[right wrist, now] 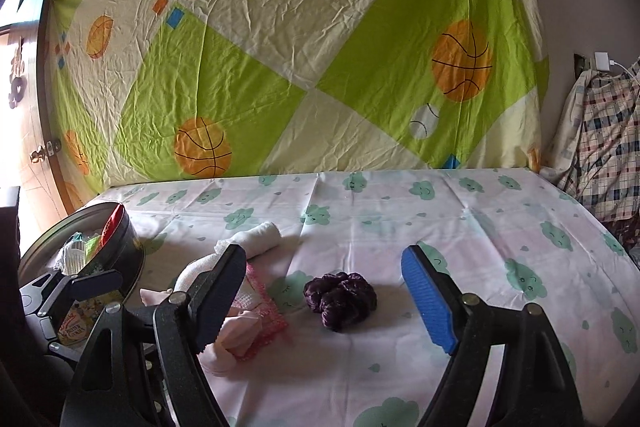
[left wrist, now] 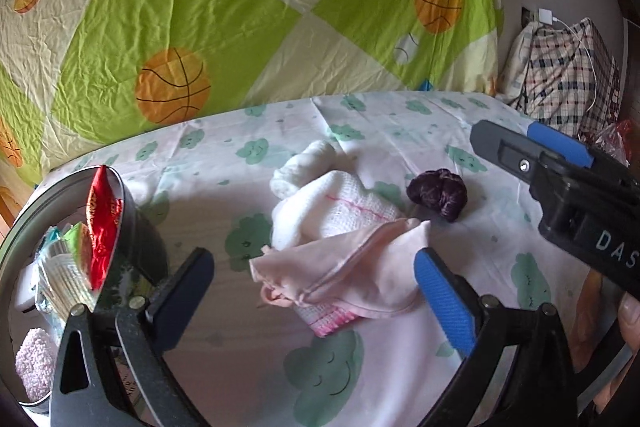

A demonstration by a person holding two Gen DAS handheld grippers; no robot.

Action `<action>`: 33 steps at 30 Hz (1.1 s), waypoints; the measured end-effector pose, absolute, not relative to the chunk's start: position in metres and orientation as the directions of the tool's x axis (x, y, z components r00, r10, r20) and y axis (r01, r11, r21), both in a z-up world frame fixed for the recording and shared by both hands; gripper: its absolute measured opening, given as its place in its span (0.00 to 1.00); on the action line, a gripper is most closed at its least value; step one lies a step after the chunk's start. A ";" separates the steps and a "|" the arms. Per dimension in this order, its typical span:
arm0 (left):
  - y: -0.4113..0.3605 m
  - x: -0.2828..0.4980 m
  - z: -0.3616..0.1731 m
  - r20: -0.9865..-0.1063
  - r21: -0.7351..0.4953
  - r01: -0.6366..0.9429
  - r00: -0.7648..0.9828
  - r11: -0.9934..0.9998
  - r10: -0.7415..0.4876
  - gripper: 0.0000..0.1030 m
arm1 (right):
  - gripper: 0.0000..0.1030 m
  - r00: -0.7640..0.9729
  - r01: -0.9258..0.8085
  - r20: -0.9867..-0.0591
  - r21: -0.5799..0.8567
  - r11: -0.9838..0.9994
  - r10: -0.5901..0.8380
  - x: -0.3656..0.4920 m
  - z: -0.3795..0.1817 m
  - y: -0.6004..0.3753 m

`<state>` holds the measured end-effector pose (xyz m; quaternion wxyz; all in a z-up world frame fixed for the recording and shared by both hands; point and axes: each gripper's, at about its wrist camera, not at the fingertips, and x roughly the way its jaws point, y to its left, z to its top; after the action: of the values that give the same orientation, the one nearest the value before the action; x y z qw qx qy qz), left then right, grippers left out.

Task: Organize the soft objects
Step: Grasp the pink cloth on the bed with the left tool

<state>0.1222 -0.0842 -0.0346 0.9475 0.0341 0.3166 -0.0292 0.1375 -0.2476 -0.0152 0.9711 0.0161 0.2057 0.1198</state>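
Left gripper (left wrist: 316, 291) is standing with jaws wide apart, holding nothing, and is facing the cloth pile directly ahead. Right gripper (right wrist: 324, 303) is likewise spread wide and empty, and is framing the dark purple scrunchie (right wrist: 340, 299) between its fingers, slightly left of centre.

The nearest item to the left gripper is the pale pink cloth (left wrist: 344, 271), lying across a white waffle towel (left wrist: 328, 211) with a pink-checked edge; the pile's long axis is running from near right to far left. A rolled white sock (left wrist: 300, 167) is lying just beyond, touching the pile. The scrunchie (left wrist: 438, 193) is sitting apart from the pile, to its right, on bare tablecloth (left wrist: 400, 367).

Judgement: the right gripper is nearer the scrunchie and is already lined up on it; a short forward and downward move should be sufficient. The left gripper is better placed for the cloths.

A round tin (left wrist: 132, 211) holding packets is standing at the left table edge, beside the left gripper. Open cloth is lying right of and beyond the scrunchie, giving free room. The far edge is meeting a hanging basketball-print sheet (right wrist: 280, 67); a plaid bag (right wrist: 600, 147) is sitting off the far right corner.
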 end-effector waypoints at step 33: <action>-0.065 0.106 -0.027 -0.495 -0.065 0.112 0.859 0.992 -0.130 0.10 | 0.85 0.876 -0.195 -0.434 0.079 0.978 0.210 0.146 -0.023 -0.249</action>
<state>0.1057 -0.0654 -0.0271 0.9640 -0.0167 0.2578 -0.0628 0.1459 -0.2492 -0.0234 0.9684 0.0167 0.2257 0.1043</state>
